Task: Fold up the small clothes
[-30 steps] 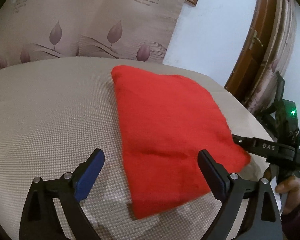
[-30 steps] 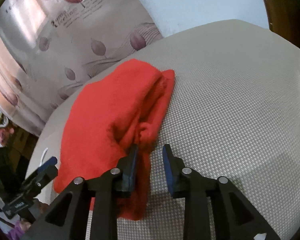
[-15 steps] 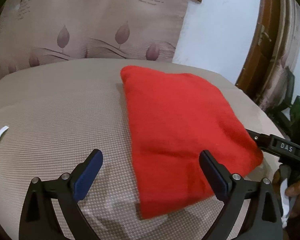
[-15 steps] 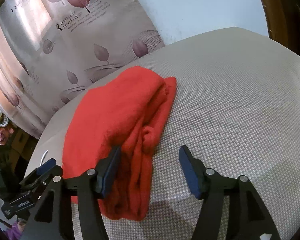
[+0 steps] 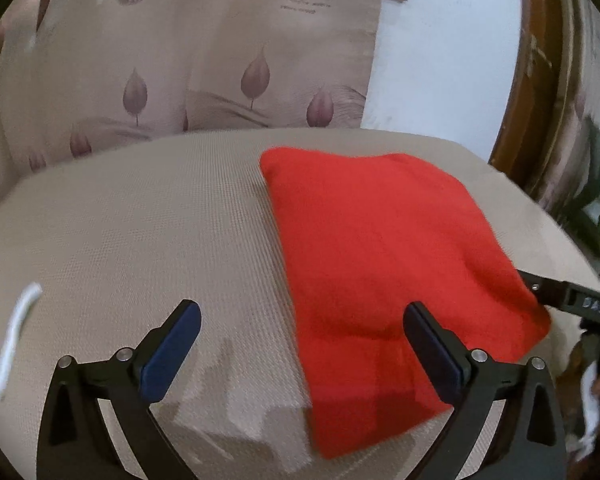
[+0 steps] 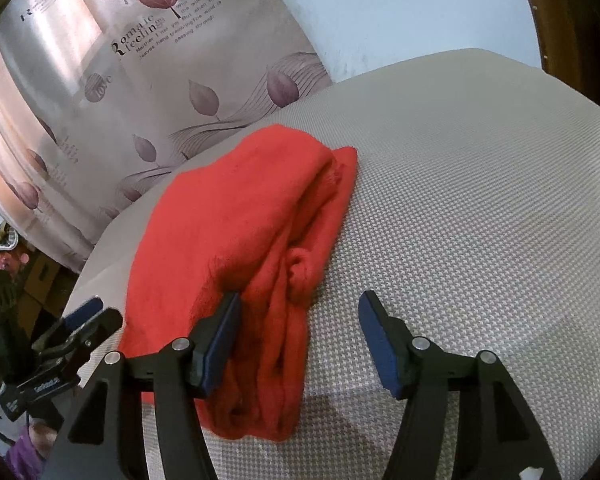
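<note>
The left gripper (image 5: 300, 344) hangs low over the bench (image 5: 140, 240) with its jaws spread wide and still opening; its blue right pad stands over the near edge of the folded red garment (image 5: 380, 260) without pressing it. The right gripper (image 6: 298, 336) has its jaws parted, nothing pinched; its left pad sits against the garment's bunched layers, perhaps just touching. White letters on the right gripper's arm, seen from the left wrist, are blurred but look like "DAS". The garment lies folded on the beige woven bench. Behind, a curtain (image 6: 160, 80) printed with leaves reads "Romantic feelings".
</note>
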